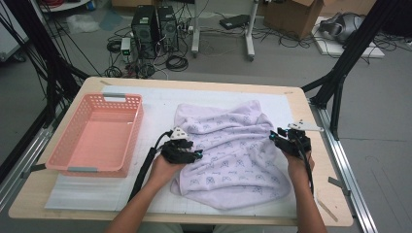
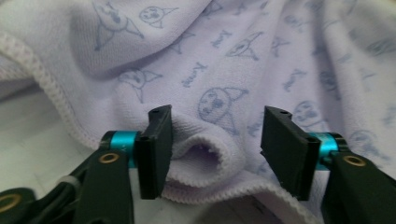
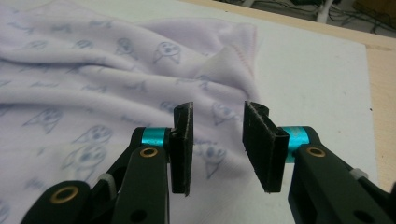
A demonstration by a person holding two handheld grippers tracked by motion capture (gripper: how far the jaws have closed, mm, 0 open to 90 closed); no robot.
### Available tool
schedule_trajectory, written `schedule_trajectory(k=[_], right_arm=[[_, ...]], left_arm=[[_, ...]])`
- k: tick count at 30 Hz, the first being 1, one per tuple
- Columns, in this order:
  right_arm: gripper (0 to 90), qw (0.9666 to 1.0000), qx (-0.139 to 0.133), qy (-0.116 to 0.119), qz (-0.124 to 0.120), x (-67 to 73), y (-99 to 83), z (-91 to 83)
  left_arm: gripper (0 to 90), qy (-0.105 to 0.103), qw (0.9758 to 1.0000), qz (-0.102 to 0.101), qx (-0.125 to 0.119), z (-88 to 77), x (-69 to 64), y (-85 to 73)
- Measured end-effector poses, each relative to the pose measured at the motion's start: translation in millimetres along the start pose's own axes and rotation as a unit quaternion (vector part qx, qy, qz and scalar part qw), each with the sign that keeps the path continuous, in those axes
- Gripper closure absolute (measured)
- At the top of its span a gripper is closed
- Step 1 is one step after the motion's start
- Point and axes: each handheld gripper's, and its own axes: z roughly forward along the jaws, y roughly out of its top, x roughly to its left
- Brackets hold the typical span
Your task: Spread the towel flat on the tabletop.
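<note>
White table mat (image 1: 160, 104) bears the rumpled towel (image 1: 233, 155), lying between both grippers' parted fingers (image 2: 156, 144).

We counted one pale lilac terry towel (image 1: 232, 153) printed with small blue cartoon faces, lying rumpled on the table. One pink plastic basket with perforated walls and grey handle strips (image 1: 97, 133) stood beside it. We saw one light wooden table (image 1: 320, 160), and one white foam mat (image 1: 160, 99) spread over it. Two black two-jaw grippers with teal collars were there, the left gripper (image 1: 195, 154) and the right gripper (image 1: 276, 137), one in each of two hands. On the floor beyond we counted two black computer towers (image 1: 155, 26) and one brown cardboard box (image 1: 291, 14).
</note>
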Motion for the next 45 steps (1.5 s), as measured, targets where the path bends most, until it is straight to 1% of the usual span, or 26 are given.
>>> schedule_trajectory(k=[2, 4, 7, 9, 10, 11, 12, 13, 14, 16, 18, 20, 21, 22, 23, 25, 26, 27, 28, 29, 33, 34, 35, 37, 40, 45], right_arm=[[62.9, 0.9997, -0.003, 0.021, -0.012, 6.0, -5.0, -8.4], [62.9, 0.9994, -0.005, 0.032, -0.014, 9.4, -8.3, -12.3], [63.1, 0.9988, -0.003, 0.046, -0.019, 13.8, -14.7, -17.6], [63.1, 0.9984, -0.001, 0.053, -0.02, 15.1, -18.8, -20.4], [63.1, 0.9982, 0.001, 0.056, -0.022, 15.3, -20.7, -21.4], [62.9, 0.998, 0.005, 0.059, -0.021, 15.6, -22.7, -22.1], [62.7, 0.9979, 0.01, 0.062, -0.019, 16.5, -24.7, -22.1], [62.6, 0.9976, 0.015, 0.065, -0.02, 17.0, -26.7, -21.3], [62.6, 0.9972, 0.023, 0.068, -0.019, 17.4, -28.5, -19.8], [62.6, 0.9969, 0.029, 0.071, -0.018, 18.2, -30.3, -17.9], [61.5, 0.9957, 0.048, 0.078, -0.014, 19.0, -33.3, -10.8], [60.8, 0.9951, 0.055, 0.082, -0.009, 19.5, -33.7, -8.7], [60.8, 0.9939, 0.072, 0.08, -0.021, 21.9, -34.7, -1.6], [60.8, 0.9934, 0.08, 0.078, -0.025, 23.2, -35.1, 1.7], [62.0, 0.993, 0.085, 0.076, -0.031, 24.2, -35.4, 4.8], [73.4, 0.9924, 0.088, 0.078, -0.037, 26.0, -33.7, 7.9], [73.4, 0.9924, 0.088, 0.078, -0.037, 26.0, -33.7, 7.9], [87.3, 0.9917, 0.088, 0.084, -0.041, 26.0, -32.1, 9.2], [87.7, 0.9912, 0.089, 0.086, -0.045, 26.1, -30.7, 11.3], [88.6, 0.9924, 0.084, 0.082, -0.037, 22.8, -28.1, 16.7], [88.9, 0.9978, 0.061, 0.021, -0.016, 9.1, -23.2, 26.7], [88.9, 0.9983, 0.057, 0.006, -0.011, 6.1, -22.5, 27.6], [88.9, 0.9986, 0.049, -0.016, -0.007, 1.5, -22.1, 28.2], [88.8, 0.9986, 0.043, -0.031, 0.004, -2.5, -22.5, 27.8], [86.9, 0.999, 0.037, -0.026, 0.007, -0.5, -21.6, 23.7], [67.6, 0.9998, 0.014, 0.014, 0.006, 6.0, -18.2, 3.9]], left_arm=[[77.7, 0.017, 0.9997, 0.015, 0.007, 0.6, -2.0, 2.0], [82.1, 0.025, 0.9995, 0.02, 0.009, 0.5, -0.7, 3.2], [83.2, 0.063, 0.9978, -0.015, -0.011, -1.1, 14.8, 3.3], [83.5, 0.084, 0.9948, -0.051, -0.027, -3.2, 30.7, 2.5], [83.6, 0.084, 0.9948, -0.051, -0.027, -3.2, 30.7, 2.5], [83.6, 0.097, 0.9925, -0.066, -0.036, -5.4, 39.0, 2.6], [83.6, 0.126, 0.9875, -0.083, -0.046, -8.9, 53.1, 4.0], [83.6, 0.134, 0.985, -0.093, -0.055, -10.1, 58.3, 3.0], [83.5, 0.134, 0.985, -0.093, -0.055, -10.1, 58.3, 3.0], [81.5, 0.129, 0.9841, -0.107, -0.058, -11.0, 64.7, -0.1], [70.4, 0.118, 0.9847, -0.111, -0.063, -12.9, 63.0, -0.8], [65.2, 0.097, 0.9865, -0.11, -0.072, -16.1, 58.8, -0.4], [56.9, 0.081, 0.9888, -0.101, -0.074, -20.0, 54.7, -0.5], [53.9, 0.081, 0.9888, -0.101, -0.074, -20.0, 54.7, -0.5], [51.7, 0.065, 0.9897, -0.102, -0.077, -24.4, 51.4, -2.2], [47.0, 0.06, 0.9902, -0.098, -0.079, -26.6, 49.9, -3.4], [47.0, 0.054, 0.9908, -0.095, -0.08, -28.2, 48.1, -4.7], [46.5, 0.05, 0.9915, -0.091, -0.078, -29.9, 46.7, -6.2], [45.2, 0.045, 0.9918, -0.09, -0.079, -31.1, 45.2, -7.7], [42.8, 0.02, 0.9931, -0.091, -0.071, -32.8, 43.4, -9.6], [41.6, 0.006, 0.9947, -0.076, -0.069, -34.3, 35.6, -14.8], [41.5, -0.001, 0.9963, -0.069, -0.052, -34.0, 30.7, -18.3], [40.9, -0.001, 0.9963, -0.069, -0.052, -34.0, 30.7, -18.3], [40.2, -0.007, 0.9971, -0.063, -0.042, -34.0, 26.1, -21.1], [36.5, -0.009, 0.9975, -0.062, -0.031, -36.0, 19.8, -24.0], [36.4, -0.031, 0.9983, -0.049, -0.006, -36.6, 9.2, -28.0]])
